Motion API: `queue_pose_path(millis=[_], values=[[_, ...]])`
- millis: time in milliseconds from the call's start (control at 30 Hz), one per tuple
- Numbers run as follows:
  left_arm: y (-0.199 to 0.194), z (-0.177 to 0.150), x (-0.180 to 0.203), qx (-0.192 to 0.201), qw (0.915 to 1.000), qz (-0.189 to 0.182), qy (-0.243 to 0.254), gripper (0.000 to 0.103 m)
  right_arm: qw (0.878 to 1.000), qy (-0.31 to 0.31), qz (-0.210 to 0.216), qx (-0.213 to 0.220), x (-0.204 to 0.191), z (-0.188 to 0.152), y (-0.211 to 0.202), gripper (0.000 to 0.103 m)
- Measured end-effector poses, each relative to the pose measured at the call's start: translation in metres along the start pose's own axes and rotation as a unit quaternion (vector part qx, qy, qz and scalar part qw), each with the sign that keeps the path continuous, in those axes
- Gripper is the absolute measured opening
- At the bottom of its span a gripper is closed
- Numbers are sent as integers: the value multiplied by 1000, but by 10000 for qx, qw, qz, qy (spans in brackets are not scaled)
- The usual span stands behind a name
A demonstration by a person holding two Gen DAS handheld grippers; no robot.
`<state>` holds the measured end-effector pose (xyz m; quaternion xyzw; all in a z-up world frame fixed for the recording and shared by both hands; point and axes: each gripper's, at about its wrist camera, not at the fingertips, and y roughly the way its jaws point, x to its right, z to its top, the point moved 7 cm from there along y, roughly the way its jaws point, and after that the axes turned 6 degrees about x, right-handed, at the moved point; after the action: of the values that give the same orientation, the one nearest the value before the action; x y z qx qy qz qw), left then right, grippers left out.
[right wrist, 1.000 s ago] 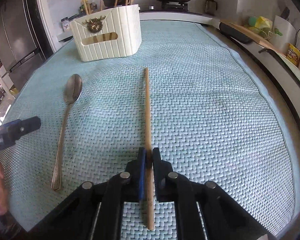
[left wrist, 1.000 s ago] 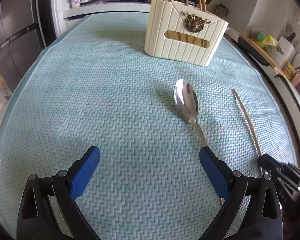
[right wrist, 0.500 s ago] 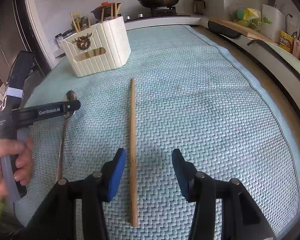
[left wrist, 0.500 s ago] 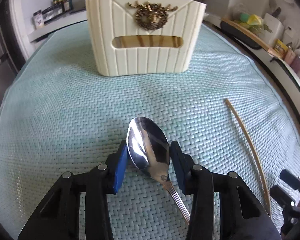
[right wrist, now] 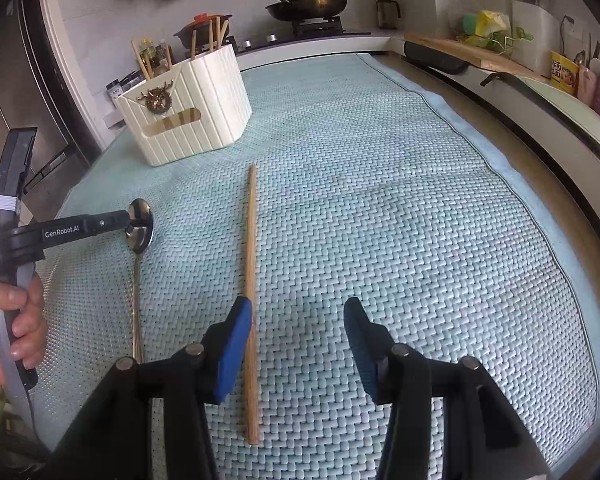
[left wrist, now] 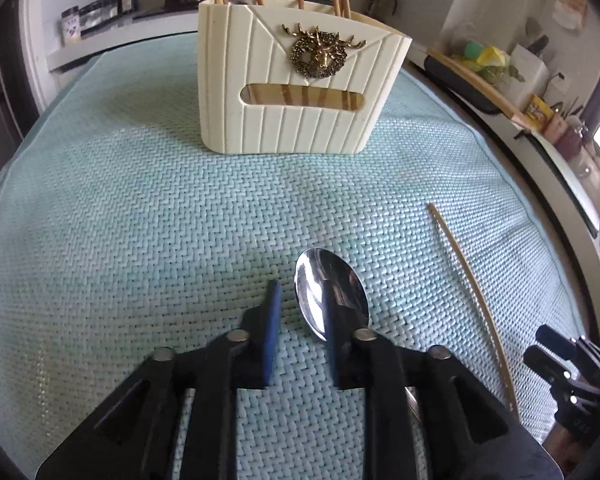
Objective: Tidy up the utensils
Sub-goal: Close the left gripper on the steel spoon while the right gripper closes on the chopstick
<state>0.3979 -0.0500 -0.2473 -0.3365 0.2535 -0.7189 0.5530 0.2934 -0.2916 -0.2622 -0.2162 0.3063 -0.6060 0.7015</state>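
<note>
On teal mat (left wrist: 140, 220), spoon (left wrist: 332, 300) beside left claw (left wrist: 302, 312) fingertips.

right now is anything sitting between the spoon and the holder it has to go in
Nothing visible does. Only bare mat lies between the spoon and the holder. The loose chopstick lies off to the spoon's right, clear of that path.
</note>
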Motion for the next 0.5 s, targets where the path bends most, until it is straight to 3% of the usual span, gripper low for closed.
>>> queue_pose_path(millis=[67, 200, 233, 267, 300, 333, 367, 500], values=[[0, 3, -4, 136, 9999, 27, -16, 72, 10000, -38, 11, -4, -3, -1, -1, 49], [22, 2, 1, -169, 9995, -90, 270, 71, 9999, -104, 68, -53, -12, -3, 0, 49], [30, 0, 2, -298, 9991, -153, 262, 65, 9999, -112, 81, -61, -13, -4, 0, 49], [29, 4, 3, -98, 9993, -98, 354, 46, 9999, -114, 94, -67, -15, -4, 0, 49], [31, 3, 7, -186, 9984, -408, 331, 9, 9999, -113, 100, -60, -16, -4, 0, 49], [30, 4, 8, -220, 9973, -683, 137, 6, 9999, -111, 94, -41, -16, -2, -1, 49], [28, 4, 7, -198, 9971, -729, 26, 5, 9999, -113, 82, -12, -16, -1, -3, 49], [19, 3, -1, -51, 9985, -547, -67, 2, 9999, -114, 52, 39, -14, 5, -7, 49]])
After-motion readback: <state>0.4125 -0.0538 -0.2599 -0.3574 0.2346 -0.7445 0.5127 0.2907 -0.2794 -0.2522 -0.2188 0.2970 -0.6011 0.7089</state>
